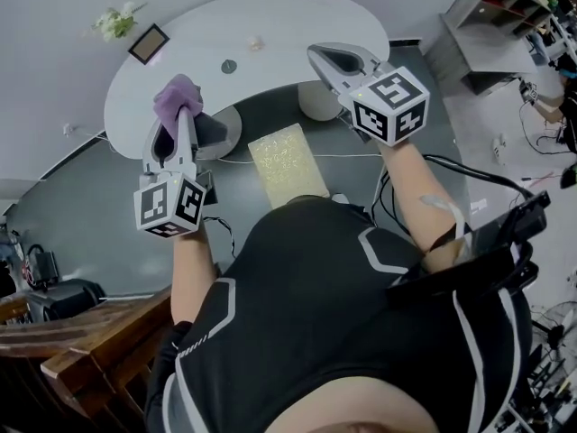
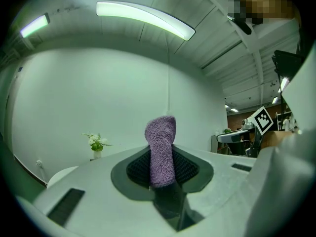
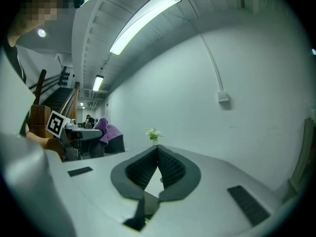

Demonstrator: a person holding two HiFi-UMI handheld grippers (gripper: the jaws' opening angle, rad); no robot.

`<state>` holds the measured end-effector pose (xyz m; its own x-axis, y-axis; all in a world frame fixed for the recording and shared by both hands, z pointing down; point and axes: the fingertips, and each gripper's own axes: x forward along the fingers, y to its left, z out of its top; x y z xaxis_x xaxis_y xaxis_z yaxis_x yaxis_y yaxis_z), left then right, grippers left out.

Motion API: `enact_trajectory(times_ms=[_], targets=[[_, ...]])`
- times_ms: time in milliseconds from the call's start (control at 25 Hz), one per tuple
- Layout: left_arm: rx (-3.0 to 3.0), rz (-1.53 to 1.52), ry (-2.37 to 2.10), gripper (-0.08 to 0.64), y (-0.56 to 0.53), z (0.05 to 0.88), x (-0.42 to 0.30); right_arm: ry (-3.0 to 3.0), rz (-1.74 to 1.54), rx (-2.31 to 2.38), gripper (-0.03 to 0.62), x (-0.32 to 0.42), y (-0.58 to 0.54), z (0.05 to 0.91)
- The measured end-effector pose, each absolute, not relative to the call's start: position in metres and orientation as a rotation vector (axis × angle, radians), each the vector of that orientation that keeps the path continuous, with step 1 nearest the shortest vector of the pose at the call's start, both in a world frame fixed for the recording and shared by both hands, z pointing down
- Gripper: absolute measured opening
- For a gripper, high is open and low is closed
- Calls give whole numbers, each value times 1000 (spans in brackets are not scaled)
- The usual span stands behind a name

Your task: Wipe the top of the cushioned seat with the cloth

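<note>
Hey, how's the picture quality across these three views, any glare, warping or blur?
Head view: soft, even light with no harsh shadows, and the wide angle bends the white table edge. Left gripper view: heavy fisheye, dark corners, ceiling light strip blown out, cloth sharp. Right gripper view: same fisheye and dark rim, light strip glaring.

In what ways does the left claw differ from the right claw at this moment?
The left claw grips a purple cloth, which sticks out past its tips; the right claw has nothing between its jaws. In the head view the left claw sits lower than the right claw. Both are shut.
</note>
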<state>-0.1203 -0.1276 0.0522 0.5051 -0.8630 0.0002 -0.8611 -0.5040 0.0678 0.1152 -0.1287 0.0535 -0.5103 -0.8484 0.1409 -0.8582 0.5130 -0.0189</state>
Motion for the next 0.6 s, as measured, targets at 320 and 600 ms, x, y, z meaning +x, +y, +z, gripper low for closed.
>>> enact_trajectory(times_ms=[320, 600], targets=[[2673, -55, -1548, 91, -133, 48, -118, -2617, 149, 1489, 5, 117, -140, 58], [2681, -52, -1548, 91, -134, 46, -120, -2609, 137, 1476, 5, 114, -142, 57]])
